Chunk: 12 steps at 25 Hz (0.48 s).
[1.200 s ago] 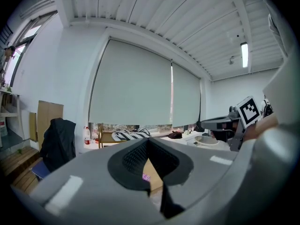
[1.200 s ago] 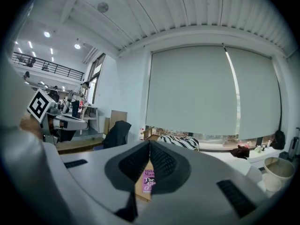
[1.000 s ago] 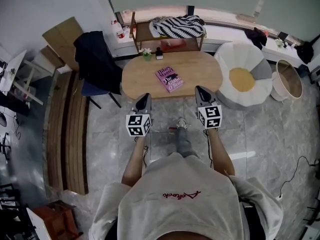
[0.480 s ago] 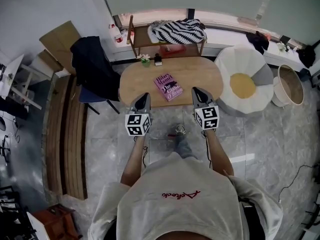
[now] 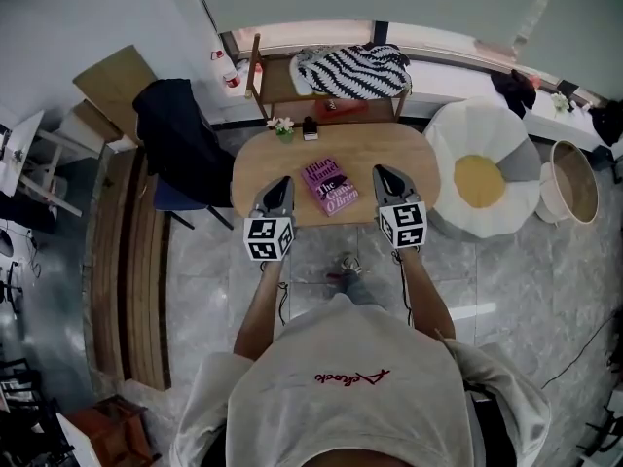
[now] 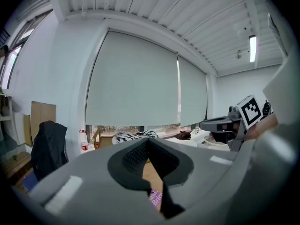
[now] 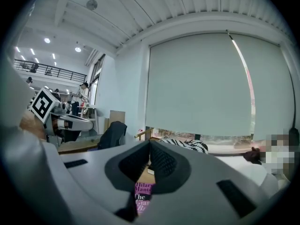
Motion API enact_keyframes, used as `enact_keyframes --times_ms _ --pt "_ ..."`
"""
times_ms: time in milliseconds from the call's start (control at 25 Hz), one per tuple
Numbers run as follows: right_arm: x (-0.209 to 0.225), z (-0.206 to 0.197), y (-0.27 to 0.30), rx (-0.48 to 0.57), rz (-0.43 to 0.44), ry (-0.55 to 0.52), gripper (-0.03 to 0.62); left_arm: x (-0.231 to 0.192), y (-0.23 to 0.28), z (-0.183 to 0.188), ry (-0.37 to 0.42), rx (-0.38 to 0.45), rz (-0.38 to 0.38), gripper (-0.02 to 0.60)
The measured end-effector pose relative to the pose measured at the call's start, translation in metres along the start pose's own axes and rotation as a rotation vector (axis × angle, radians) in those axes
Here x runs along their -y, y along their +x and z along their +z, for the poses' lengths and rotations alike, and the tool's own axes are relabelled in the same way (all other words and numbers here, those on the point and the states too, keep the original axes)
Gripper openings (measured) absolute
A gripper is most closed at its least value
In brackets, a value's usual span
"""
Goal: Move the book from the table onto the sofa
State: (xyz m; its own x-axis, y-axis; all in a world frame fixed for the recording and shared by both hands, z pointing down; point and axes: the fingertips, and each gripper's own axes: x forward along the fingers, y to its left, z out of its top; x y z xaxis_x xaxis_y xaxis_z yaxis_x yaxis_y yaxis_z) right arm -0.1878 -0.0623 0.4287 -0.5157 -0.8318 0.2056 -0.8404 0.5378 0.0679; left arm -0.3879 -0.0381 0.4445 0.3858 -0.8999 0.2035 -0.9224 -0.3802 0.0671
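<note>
The left gripper (image 5: 279, 183) and the right gripper (image 5: 383, 173) are both closed with nothing in them; in each gripper view the ribbed pads meet, and only a sliver of purple cover shows below them. They are held side by side, pointing nearly level, with their tips over the near edge of the table (image 5: 394, 144). The book (image 5: 330, 187) lies flat on that edge, between the two tips and slightly ahead of them. This looks like a line-up to take it from both sides. Either the jaws must open first, or the closed grippers will squeeze the book between them.

Beyond the book, on the far edge of the table, stand a small flower pot (image 5: 283, 125) and a dark little object (image 5: 310, 128). Behind them a wooden shelf (image 5: 275, 76) carries a striped blanket (image 5: 352, 66). To the right gripper's right sits a white beanbag seat (image 5: 482, 178), probably the sofa meant. Further right is a round basket (image 5: 545, 191); I see nothing in it.
</note>
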Motion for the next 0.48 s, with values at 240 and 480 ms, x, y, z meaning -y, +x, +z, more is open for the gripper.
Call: enact_keyframes --times_ms 240,480 --pt "0.030 0.013 0.048 0.012 0.016 0.004 0.009 -0.020 0.047 0.018 0.005 0.004 0.018 0.009" --pt "0.058 0.020 0.090 0.014 0.033 0.001 0.009 -0.036 0.094 0.030 0.001 0.007 0.031 0.009"
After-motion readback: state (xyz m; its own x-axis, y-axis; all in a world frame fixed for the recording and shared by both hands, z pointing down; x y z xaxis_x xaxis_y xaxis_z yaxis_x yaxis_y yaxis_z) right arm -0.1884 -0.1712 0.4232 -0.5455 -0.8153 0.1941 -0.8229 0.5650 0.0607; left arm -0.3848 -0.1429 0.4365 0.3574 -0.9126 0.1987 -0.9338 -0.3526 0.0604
